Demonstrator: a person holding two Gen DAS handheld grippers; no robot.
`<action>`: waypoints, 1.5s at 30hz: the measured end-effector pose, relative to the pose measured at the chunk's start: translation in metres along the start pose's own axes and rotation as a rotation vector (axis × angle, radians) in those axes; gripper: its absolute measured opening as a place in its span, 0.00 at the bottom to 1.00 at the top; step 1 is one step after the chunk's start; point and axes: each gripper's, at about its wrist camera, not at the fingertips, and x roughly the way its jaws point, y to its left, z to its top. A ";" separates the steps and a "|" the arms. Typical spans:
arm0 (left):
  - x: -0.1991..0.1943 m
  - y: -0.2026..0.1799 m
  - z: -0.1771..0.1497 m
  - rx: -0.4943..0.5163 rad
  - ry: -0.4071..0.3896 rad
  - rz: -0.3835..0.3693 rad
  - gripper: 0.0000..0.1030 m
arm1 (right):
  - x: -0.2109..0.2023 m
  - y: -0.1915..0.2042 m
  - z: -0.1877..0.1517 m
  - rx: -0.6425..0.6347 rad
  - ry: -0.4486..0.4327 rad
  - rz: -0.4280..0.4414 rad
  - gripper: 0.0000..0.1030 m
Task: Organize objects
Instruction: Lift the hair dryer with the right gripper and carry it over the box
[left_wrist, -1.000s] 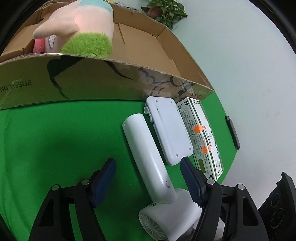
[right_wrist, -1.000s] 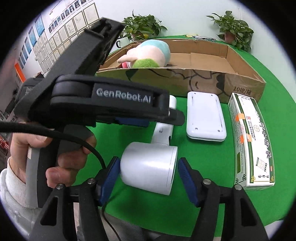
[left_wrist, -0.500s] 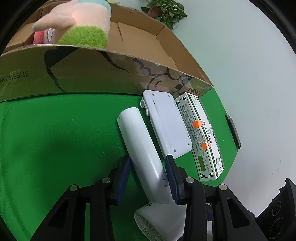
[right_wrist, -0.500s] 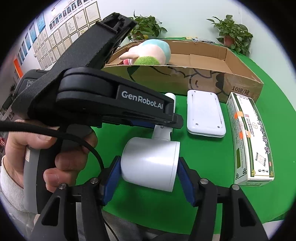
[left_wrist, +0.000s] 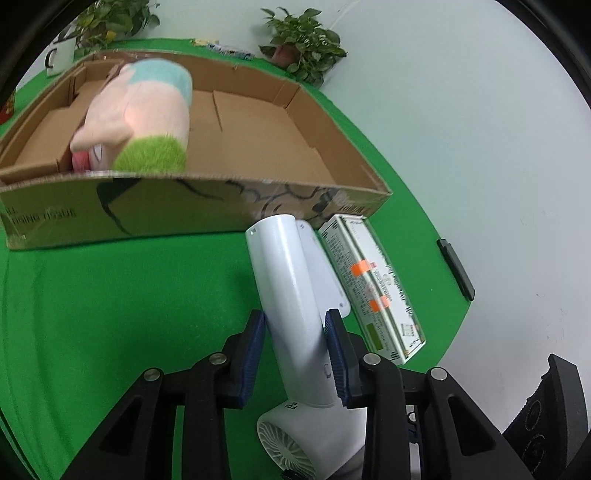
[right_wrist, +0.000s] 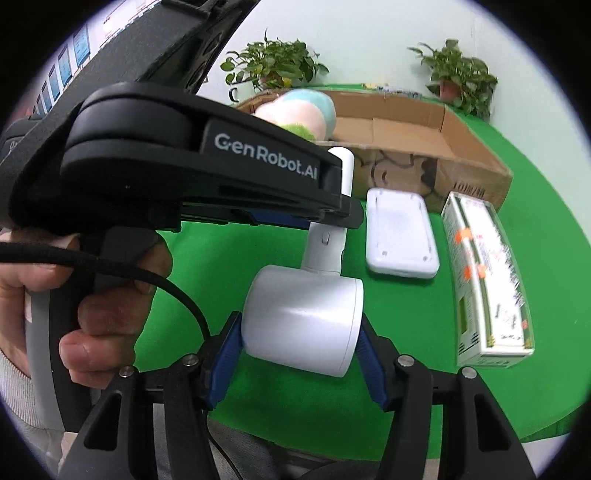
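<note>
**Plastic, cardboard, plush and felt**

The hair dryer is smooth white plastic with a soft sheen, and the flat white case beside it looks much the same. The cardboard box is matt brown corrugated board with raw edges. The plush toy in it is fuzzy cloth. The carton looks glossy. The green table cover looks like matt felt. The gripper bodies are matt black plastic with ribbed blue pads and shiny metal screw heads.

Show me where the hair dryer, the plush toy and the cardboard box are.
hair dryer (left_wrist: 291, 295), left wrist view, middle of its handle
plush toy (left_wrist: 147, 114), left wrist view, its pink body
cardboard box (left_wrist: 166, 206), left wrist view, near outer wall
</note>
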 end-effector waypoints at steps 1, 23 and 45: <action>-0.005 -0.003 0.003 0.008 -0.013 0.000 0.30 | -0.002 0.000 0.002 -0.003 -0.009 -0.004 0.56; -0.053 -0.057 0.080 0.173 -0.141 0.007 0.29 | -0.022 -0.018 0.065 0.015 -0.169 -0.082 0.54; -0.072 -0.068 0.168 0.214 -0.172 0.048 0.29 | -0.005 -0.048 0.148 0.036 -0.222 -0.073 0.53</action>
